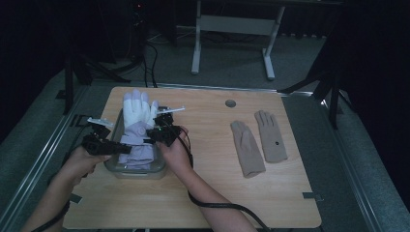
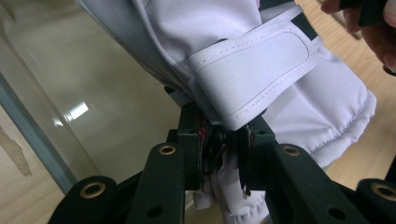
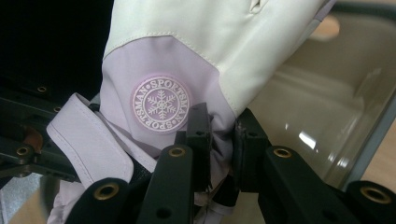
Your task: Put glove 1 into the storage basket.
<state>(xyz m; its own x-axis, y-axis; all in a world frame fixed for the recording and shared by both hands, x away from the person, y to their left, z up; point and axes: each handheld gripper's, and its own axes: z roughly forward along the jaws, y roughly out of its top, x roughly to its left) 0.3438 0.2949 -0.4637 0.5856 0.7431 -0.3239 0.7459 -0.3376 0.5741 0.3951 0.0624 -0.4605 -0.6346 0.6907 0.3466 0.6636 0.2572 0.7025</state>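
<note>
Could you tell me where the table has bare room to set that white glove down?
Free patches: the middle strip between the clear container and the tan gloves, and the table's near right edge. It is crowded at the left, where both grippers pinch the white glove over the container.

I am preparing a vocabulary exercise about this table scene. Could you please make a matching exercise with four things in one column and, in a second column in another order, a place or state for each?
Things:
1. white and lilac ski glove
2. glass container
3. two beige gloves
4. left gripper

Places or states:
a. lying flat on the right part of the table
b. shut on the cuff fabric
c. held over the container by both grippers
d. standing on the table under the ski glove

Pairs: 1-c, 2-d, 3-a, 4-b
</note>
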